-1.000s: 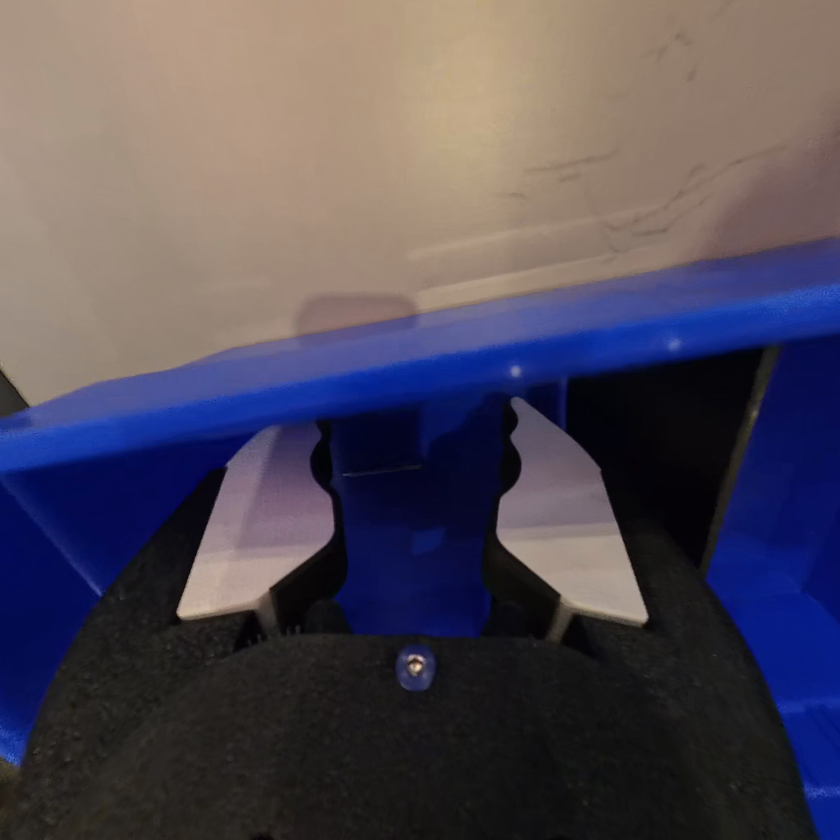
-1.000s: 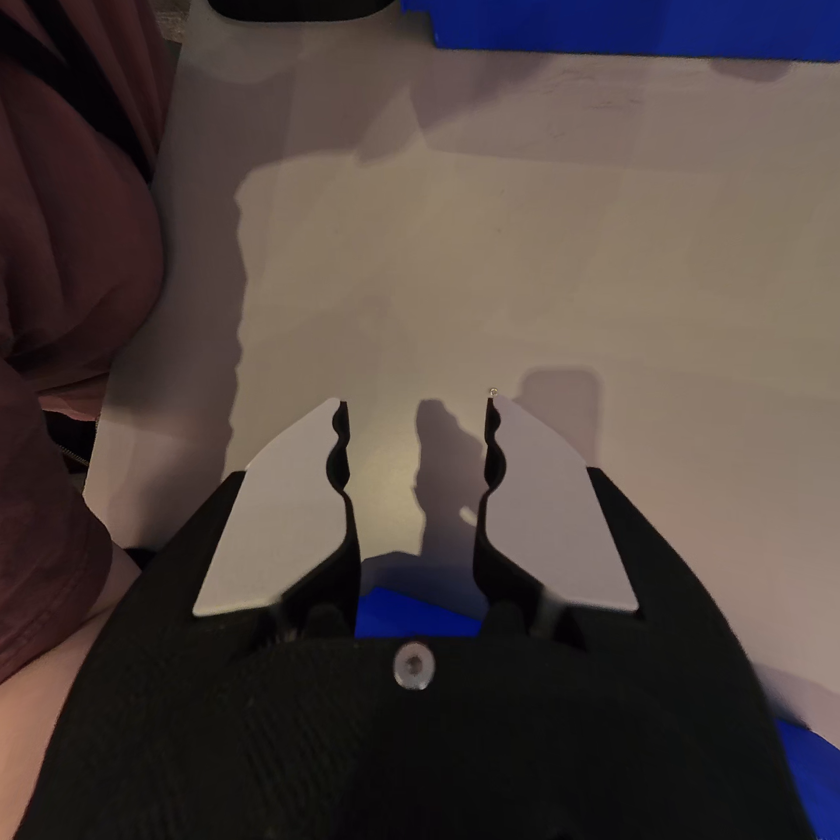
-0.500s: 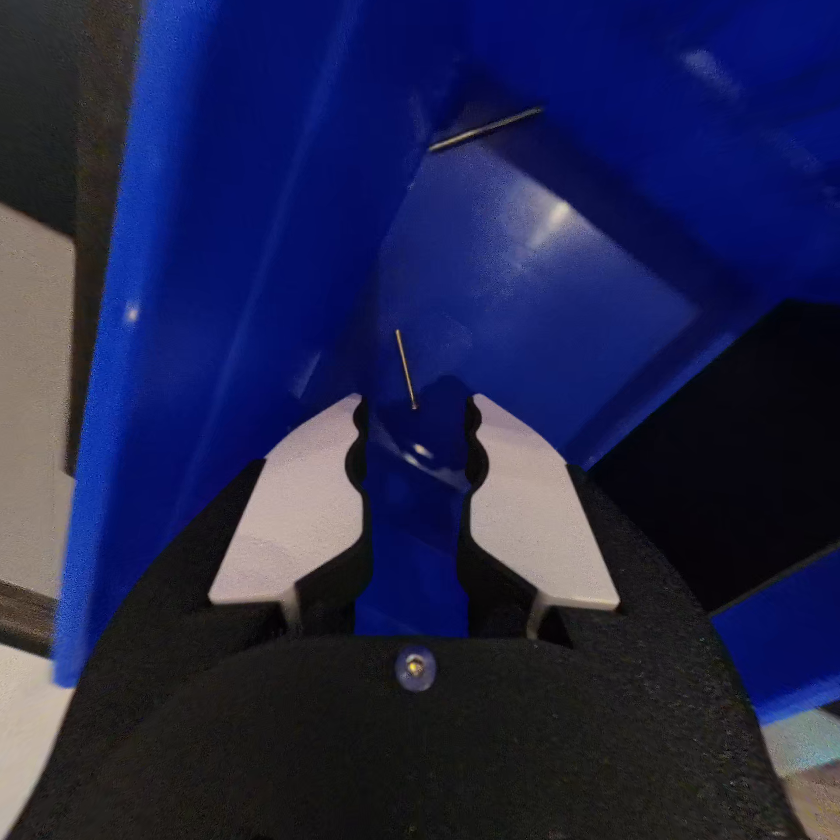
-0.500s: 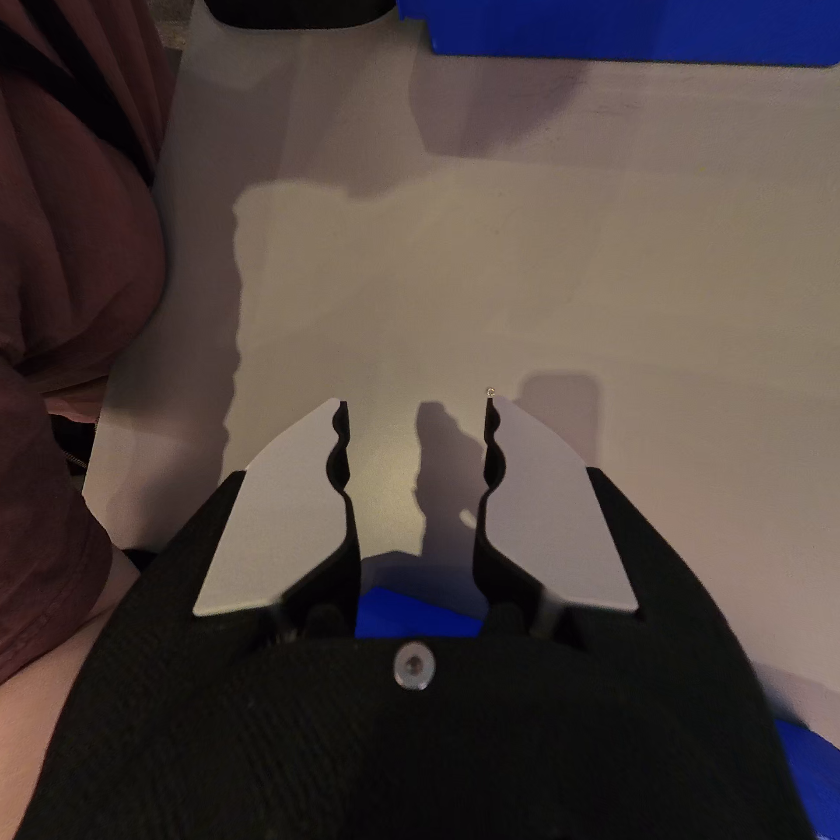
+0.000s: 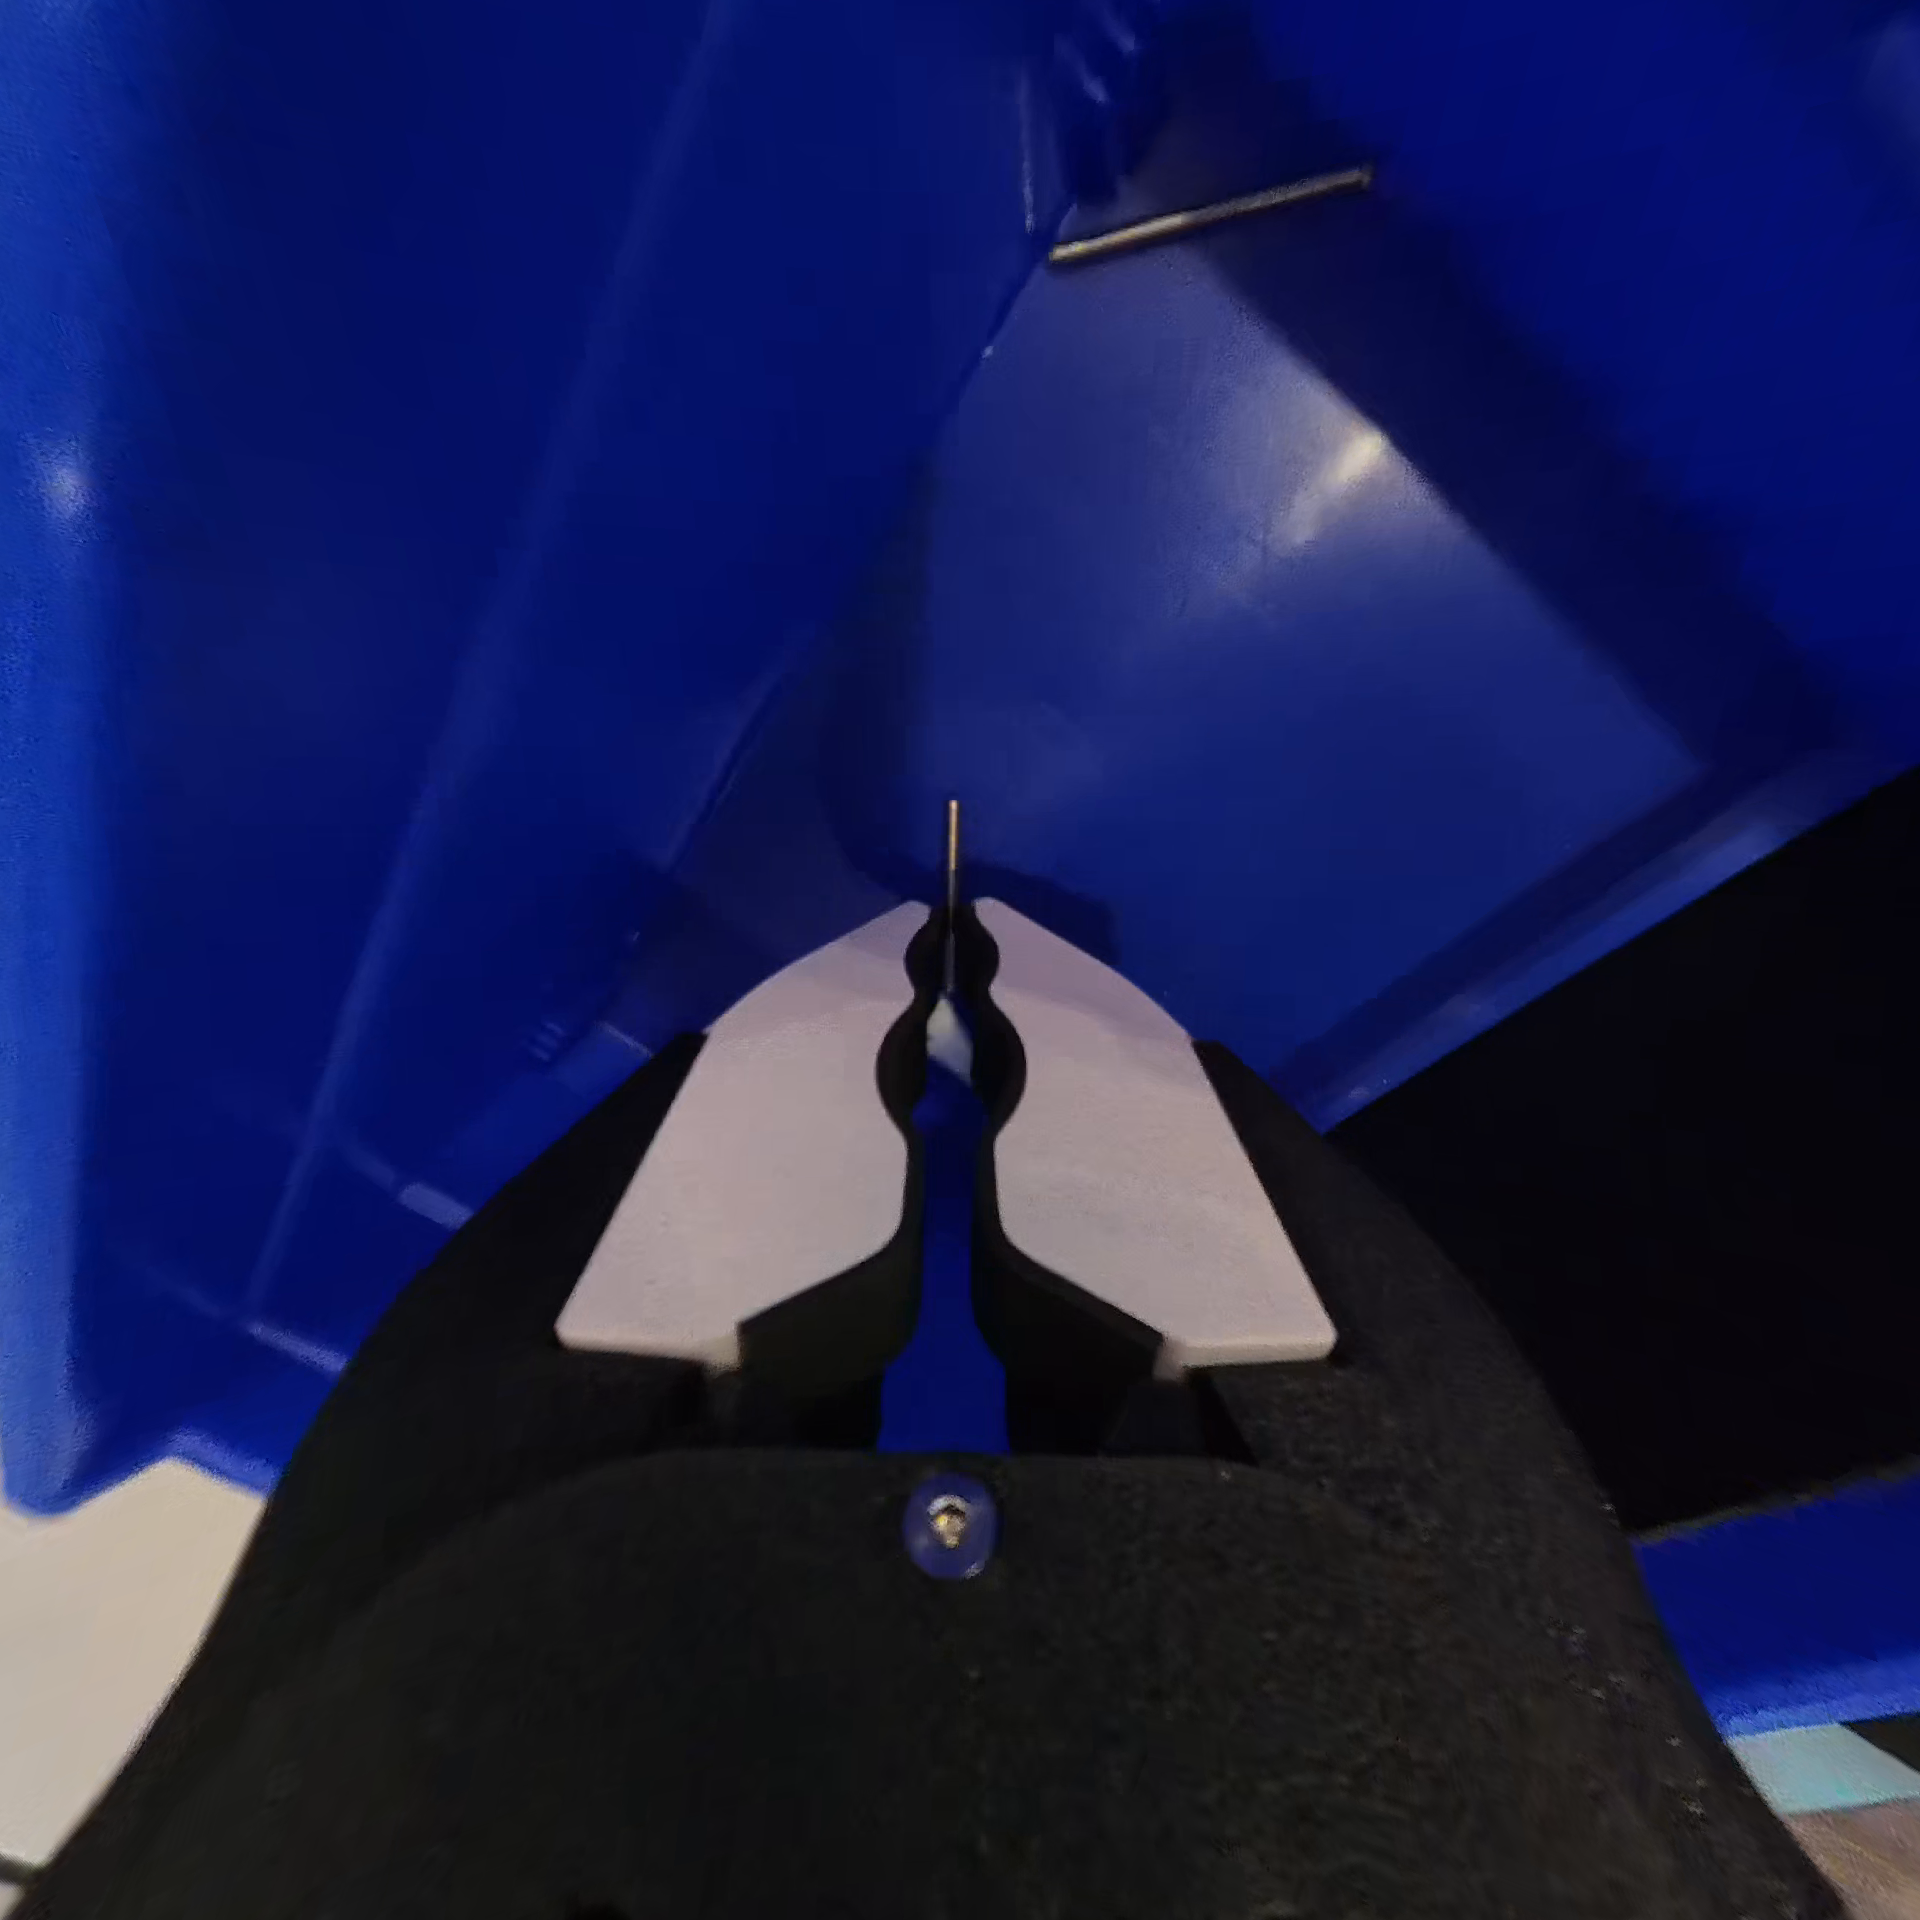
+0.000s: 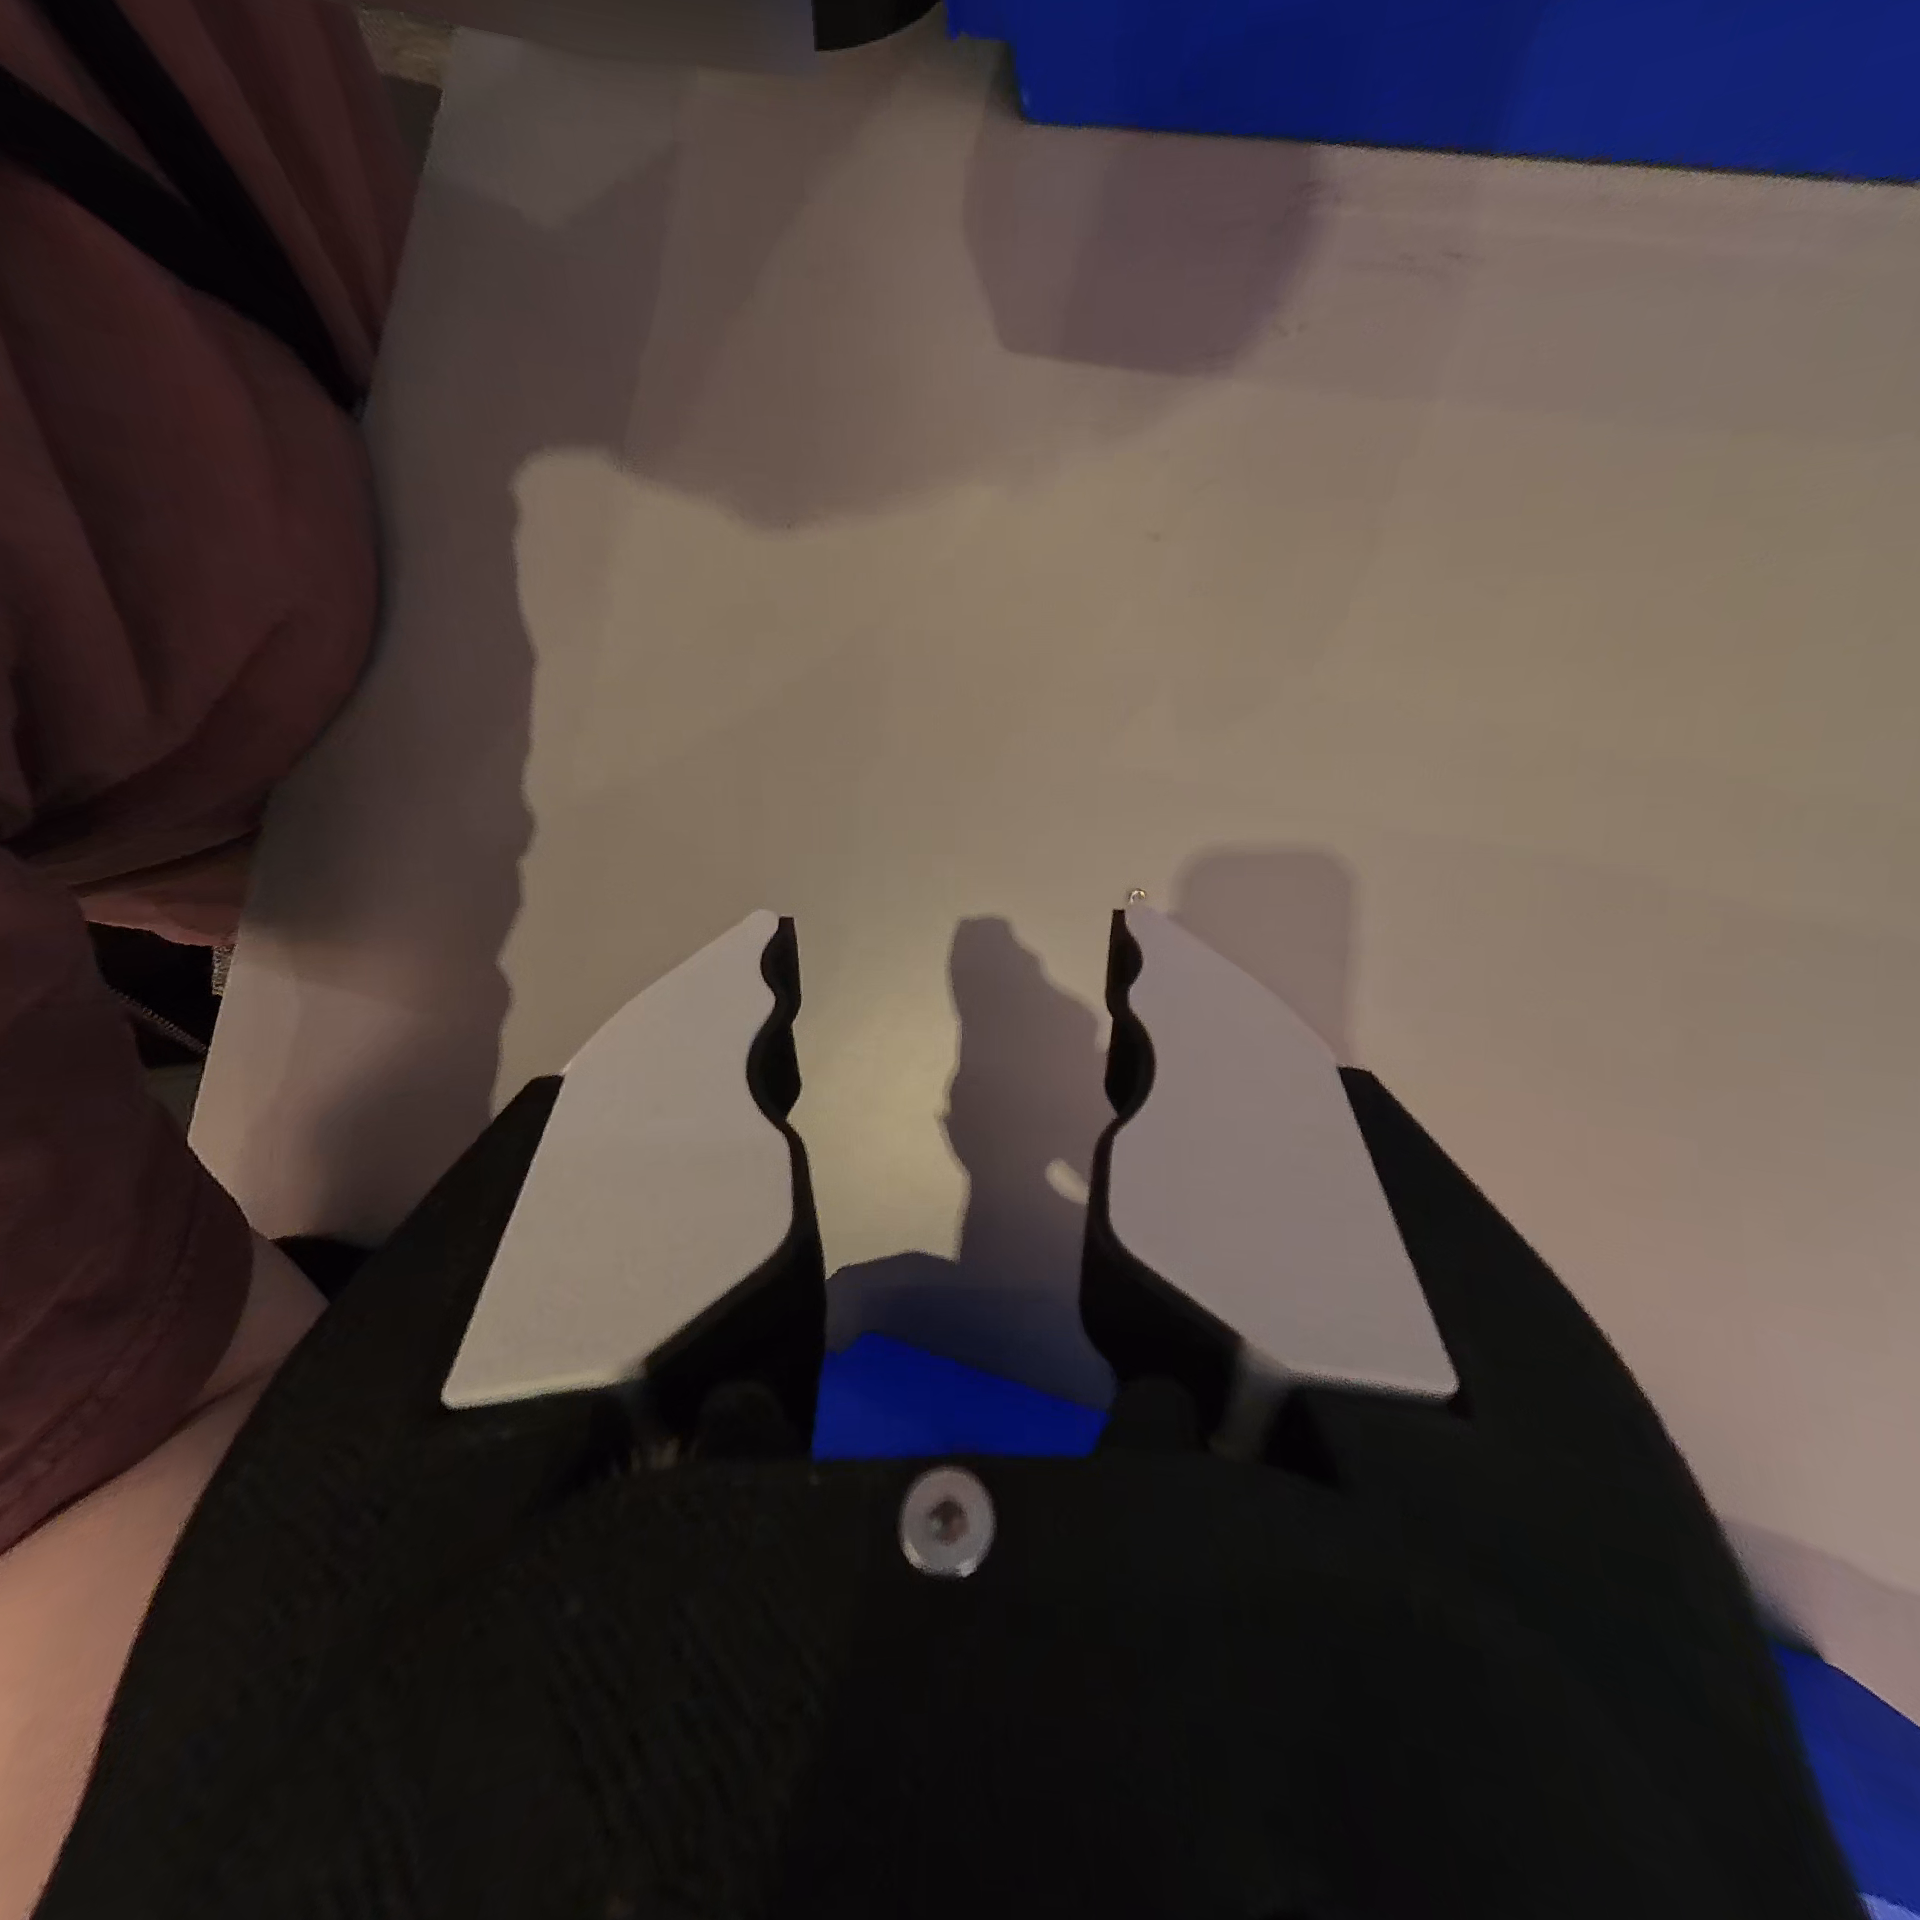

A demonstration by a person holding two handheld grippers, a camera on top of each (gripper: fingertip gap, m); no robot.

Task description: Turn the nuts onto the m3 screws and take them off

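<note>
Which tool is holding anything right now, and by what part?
The left tool pinches a thin screw by its near end inside the blue bin; the right tool holds nothing.

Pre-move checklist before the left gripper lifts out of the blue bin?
1. Left gripper shut on the thin screw: ok, tips meet around it.
2. Screw straight in the grip: ok, it points out along the fingers.
3. Grip depth: not ok, pinched only at the very tips.
4. Way out of the blue bin: cannot tell, walls close around.
5. Right gripper open and empty: ok.
6. Nut in reach: cannot tell, only a tiny speck by the right fingertip on the table.
</note>
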